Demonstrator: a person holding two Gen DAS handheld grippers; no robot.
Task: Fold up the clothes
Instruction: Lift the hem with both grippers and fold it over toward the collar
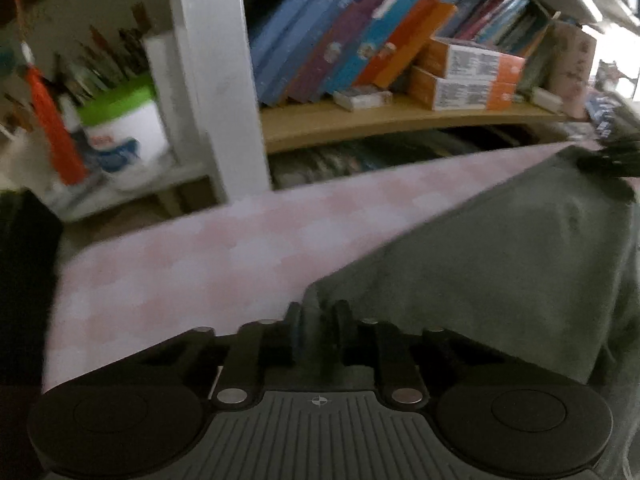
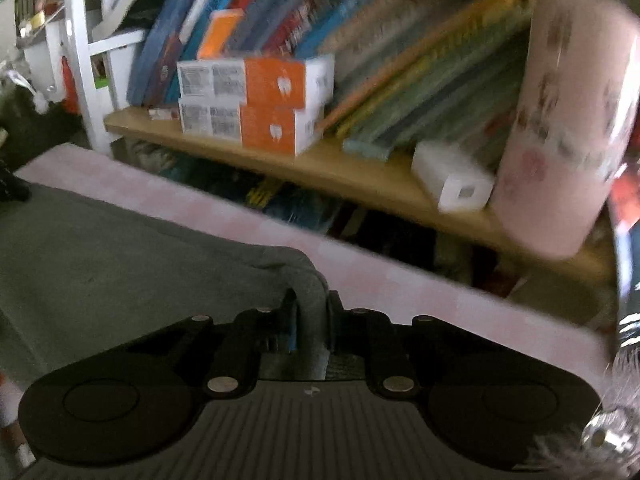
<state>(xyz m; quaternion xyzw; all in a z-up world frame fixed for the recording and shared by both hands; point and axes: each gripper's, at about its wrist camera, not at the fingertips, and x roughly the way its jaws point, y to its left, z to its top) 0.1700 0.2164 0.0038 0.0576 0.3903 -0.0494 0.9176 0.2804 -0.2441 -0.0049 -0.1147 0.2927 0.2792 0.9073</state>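
Your left gripper (image 1: 318,312) and right gripper (image 2: 312,308) each pinch a corner of the grey garment (image 1: 500,248). That likely keeps its edge taut over the pink checked surface (image 1: 192,264) for folding.

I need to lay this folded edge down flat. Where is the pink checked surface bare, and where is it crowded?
Bare: the pink checked surface left of the grey garment, and the strip between the garment's far edge and the bookshelf. Crowded: the shelf, packed with books, orange boxes and a pink roll. Both grippers pinch the garment.

Both wrist views low, close, facing bookshelf (image 1: 400,120).
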